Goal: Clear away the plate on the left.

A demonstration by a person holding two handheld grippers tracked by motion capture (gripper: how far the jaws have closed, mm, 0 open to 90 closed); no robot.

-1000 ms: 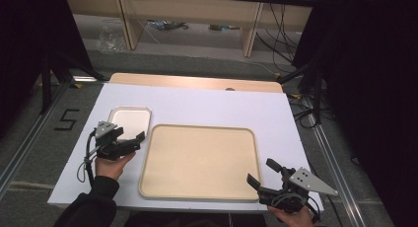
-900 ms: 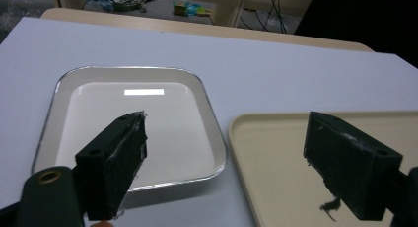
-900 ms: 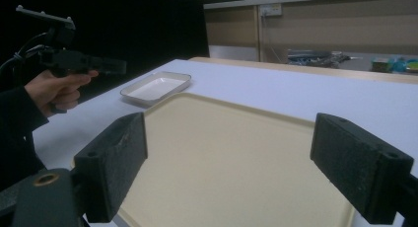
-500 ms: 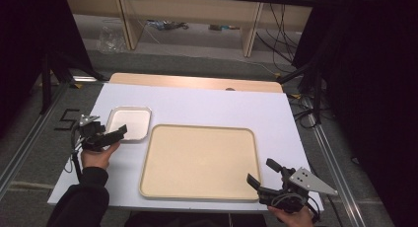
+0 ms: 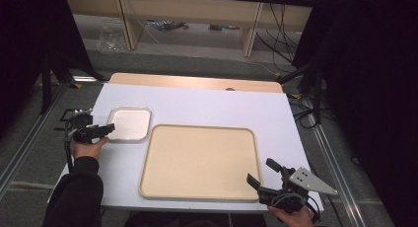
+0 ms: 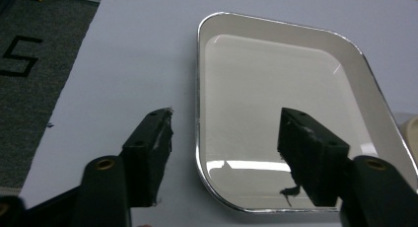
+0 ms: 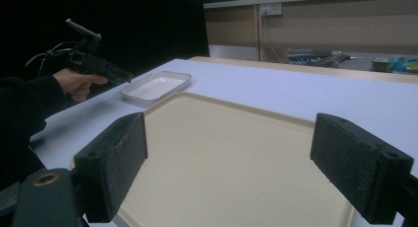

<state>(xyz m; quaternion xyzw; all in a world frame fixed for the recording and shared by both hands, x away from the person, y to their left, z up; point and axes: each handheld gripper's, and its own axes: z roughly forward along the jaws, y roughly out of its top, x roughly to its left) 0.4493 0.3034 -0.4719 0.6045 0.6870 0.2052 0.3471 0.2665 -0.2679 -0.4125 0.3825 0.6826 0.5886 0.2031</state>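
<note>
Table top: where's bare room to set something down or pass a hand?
Free: the white table strip behind the small white tray and large beige tray, and the strip right of the beige tray. Both trays are empty. Crowded: the left edge, where the left tool straddles the small tray's rim.

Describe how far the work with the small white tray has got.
Done: the left hand-held gripper has reached the small white tray, its jaws straddling the rim and just closing. In hand: the grasp, pads not yet pressing. Left: lifting it. The right hand-held gripper waits open by the large beige tray.
</note>
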